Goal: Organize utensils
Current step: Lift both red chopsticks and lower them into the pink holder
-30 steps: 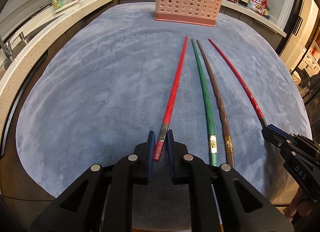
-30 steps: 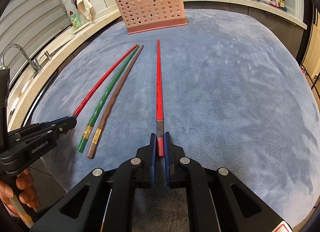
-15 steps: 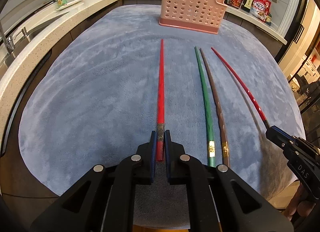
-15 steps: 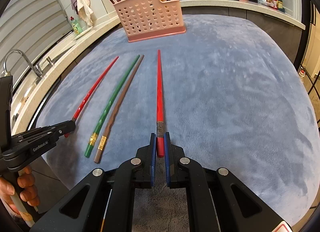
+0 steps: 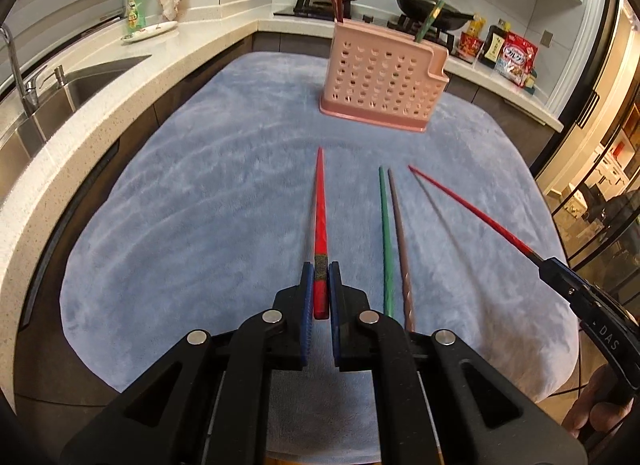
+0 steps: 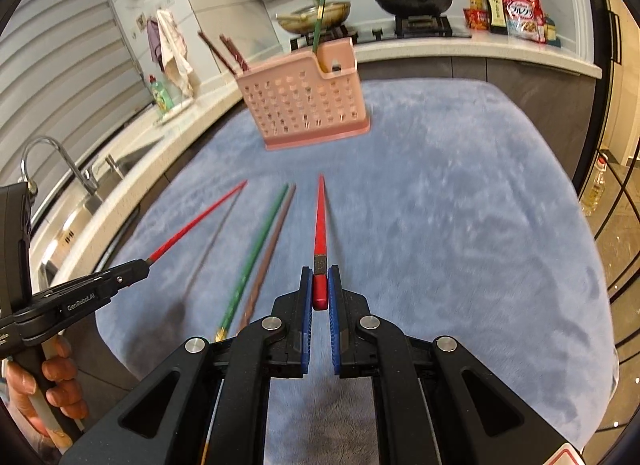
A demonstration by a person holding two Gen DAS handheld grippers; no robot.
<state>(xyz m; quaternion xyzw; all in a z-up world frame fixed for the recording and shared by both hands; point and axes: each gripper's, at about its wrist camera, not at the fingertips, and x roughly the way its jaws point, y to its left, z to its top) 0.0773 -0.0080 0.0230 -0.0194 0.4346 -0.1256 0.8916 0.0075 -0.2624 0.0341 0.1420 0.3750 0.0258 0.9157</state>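
Two red chopsticks are held in the air above the blue cloth [image 5: 200,225], each casting a shadow on it. In the left wrist view my left gripper [image 5: 320,277] is shut on the thick end of one red chopstick [image 5: 320,217]. My right gripper [image 6: 320,281] is shut on the other red chopstick [image 6: 320,221]. Between them a green chopstick [image 5: 386,241] and a brown chopstick [image 5: 400,241] lie side by side on the cloth. The pink perforated holder [image 5: 380,81] stands at the far end with several chopsticks in it. Each view shows the other gripper [image 5: 552,269] [image 6: 140,267] at its edge.
A sink [image 5: 92,81] with a tap [image 6: 52,157] runs along the left counter, with a dish soap bottle [image 5: 135,11] behind it. Behind the holder a stove carries a black pan [image 5: 428,11]; food packets [image 5: 516,59] sit to its right. A glass door [image 5: 600,185] stands at the right.
Both grippers have risen with their red chopsticks, whose tips have left the cloth. The left one's chopstick has swung from slanted to straight ahead. Green and brown chopsticks stayed put.
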